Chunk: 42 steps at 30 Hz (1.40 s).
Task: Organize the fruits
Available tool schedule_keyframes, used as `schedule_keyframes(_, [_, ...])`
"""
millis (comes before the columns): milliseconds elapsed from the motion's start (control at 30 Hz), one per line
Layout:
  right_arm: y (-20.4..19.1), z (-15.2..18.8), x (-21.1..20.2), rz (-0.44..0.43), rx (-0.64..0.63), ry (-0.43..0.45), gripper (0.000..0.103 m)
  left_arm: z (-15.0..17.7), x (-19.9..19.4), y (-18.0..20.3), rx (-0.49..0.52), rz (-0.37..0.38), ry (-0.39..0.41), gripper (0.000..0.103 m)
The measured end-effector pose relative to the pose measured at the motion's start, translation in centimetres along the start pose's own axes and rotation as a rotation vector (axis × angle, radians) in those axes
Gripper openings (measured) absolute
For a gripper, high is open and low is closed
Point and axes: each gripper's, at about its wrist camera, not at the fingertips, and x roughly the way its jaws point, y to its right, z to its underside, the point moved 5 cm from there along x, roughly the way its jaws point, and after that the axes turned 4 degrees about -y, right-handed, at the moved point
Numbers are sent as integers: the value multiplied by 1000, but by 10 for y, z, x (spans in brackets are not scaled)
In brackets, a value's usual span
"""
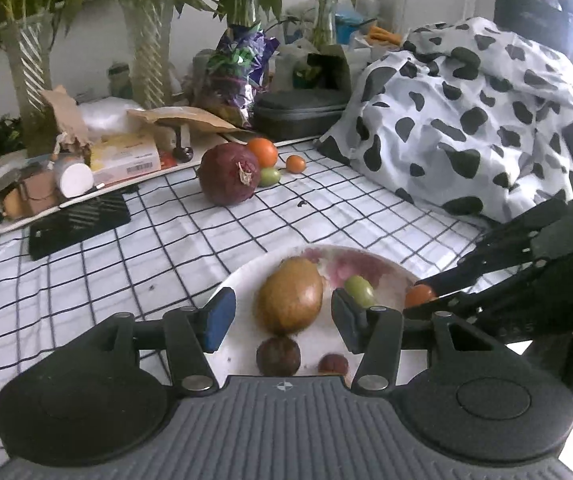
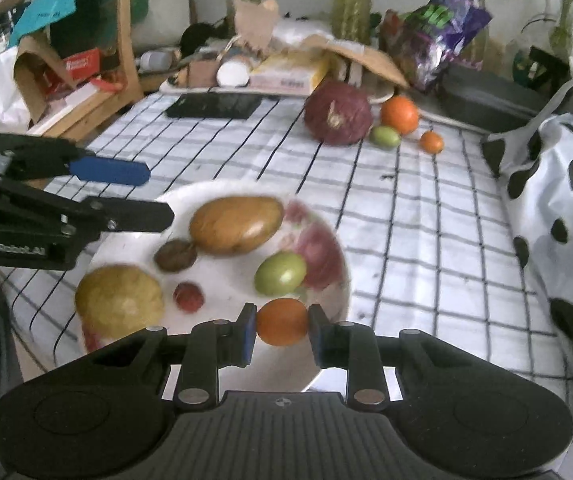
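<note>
over the plate (image 2: 338,256) rim at 6 o'clock, an orange fruit (image 2: 282,321) is pinched by the right gripper (image 2: 280,334); the left gripper (image 1: 282,320), spread, is held around the brown fruit (image 1: 290,301).

The near rim of the plate (image 1: 242,276) is hidden behind the left hand-held gripper (image 1: 282,322); the plate's painted pattern is blurred.
</note>
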Motion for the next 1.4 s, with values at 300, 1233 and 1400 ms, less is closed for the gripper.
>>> schedule_keyframes(300, [-11, 1, -4, 4, -13, 36, 90, 16, -27, 7, -22, -45, 18, 52])
schedule_keyframes(1233, [-26, 48, -56, 147, 92, 67, 103, 57, -58, 32, -130, -154, -73, 103])
schedule_keyframes(1400, [-23, 48, -55, 156, 102, 63, 103, 58, -56, 33, -128, -159, -84, 103])
